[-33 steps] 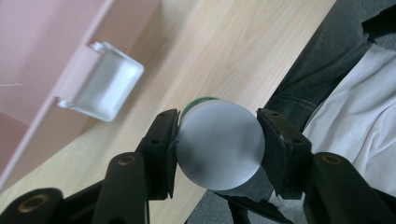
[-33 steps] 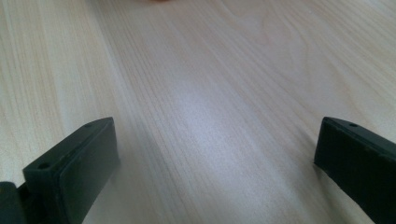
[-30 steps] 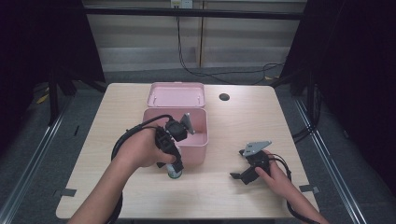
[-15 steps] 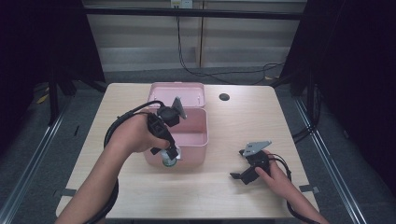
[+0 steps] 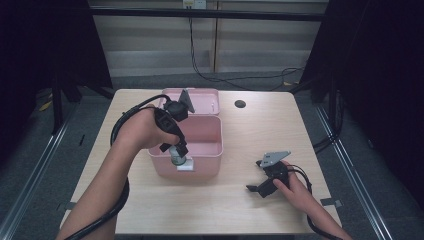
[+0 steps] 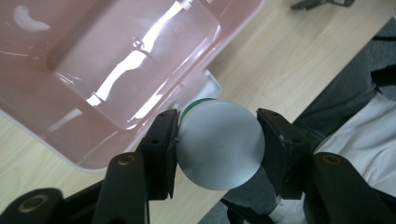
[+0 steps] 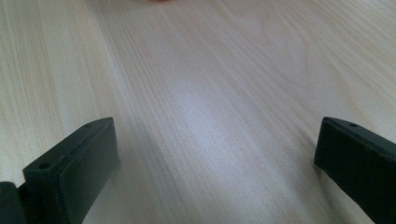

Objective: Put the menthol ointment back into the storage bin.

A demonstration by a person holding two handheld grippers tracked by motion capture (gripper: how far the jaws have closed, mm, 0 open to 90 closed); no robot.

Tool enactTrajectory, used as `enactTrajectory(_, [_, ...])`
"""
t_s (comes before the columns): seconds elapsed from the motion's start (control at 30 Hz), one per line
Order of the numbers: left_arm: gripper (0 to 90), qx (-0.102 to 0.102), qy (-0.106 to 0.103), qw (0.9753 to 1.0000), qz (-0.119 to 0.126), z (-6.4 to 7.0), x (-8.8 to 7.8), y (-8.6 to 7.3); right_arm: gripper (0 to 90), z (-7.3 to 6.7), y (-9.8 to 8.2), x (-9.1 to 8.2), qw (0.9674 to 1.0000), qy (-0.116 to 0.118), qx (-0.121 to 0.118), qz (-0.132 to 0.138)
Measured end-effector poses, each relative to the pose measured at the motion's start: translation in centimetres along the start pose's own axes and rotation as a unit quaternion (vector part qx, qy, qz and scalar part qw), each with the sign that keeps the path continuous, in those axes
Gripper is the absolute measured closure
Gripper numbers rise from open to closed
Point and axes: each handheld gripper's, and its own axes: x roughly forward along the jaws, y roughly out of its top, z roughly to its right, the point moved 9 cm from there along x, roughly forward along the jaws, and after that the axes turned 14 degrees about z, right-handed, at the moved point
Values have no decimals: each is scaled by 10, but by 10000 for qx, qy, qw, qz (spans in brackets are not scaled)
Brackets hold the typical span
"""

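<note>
A: High view first. Where's the left gripper (image 5: 176,150)?
B: Over the front wall of the pink box (image 5: 207,142), pointing down. Its jaws clamp a small silver can (image 5: 178,159) with a green band, held right at the box's near rim, above the white latch (image 5: 185,166).
A: Box lid?
B: Open, lid (image 5: 202,100) tipped back behind the box. A dark round hole (image 5: 240,104) sits in the table (image 5: 280,125) near the far edge.
A: Right gripper (image 5: 257,186)?
B: Resting low on the table's near right side, well apart from the box, hand (image 5: 295,187) behind it, grey plate on top. Jaws spread.
A: Left gripper view.
B: Both black jaws press the can's (image 6: 218,142) sides; its round silver end faces the camera, green edge peeking behind. Pink box (image 6: 116,60) interior beyond it, latch (image 6: 208,81) just past the can, wood table to the right.
A: Right gripper view.
B: Jaws wide apart, nothing between them, bare wood table (image 7: 210,93) ahead, close under the jaws.
</note>
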Motion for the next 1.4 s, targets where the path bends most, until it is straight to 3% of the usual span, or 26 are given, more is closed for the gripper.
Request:
enactTrajectory(0.23, [504,-265,138,9995,115,-17,2,8,0,0,0,0,10000,0,0,0])
enactTrajectory(0.7, [505,-553,460,9973,154,-47,8,19,0,0,0,0,10000,7,-6,7])
enactTrajectory(1.03, [505,-719,552,9957,199,-64,23,21,0,0,0,0,10000,2,-9,6])
enactTrajectory(1.4, [505,-900,653,9935,245,-74,42,28,0,0,0,0,10000,0,-12,9])
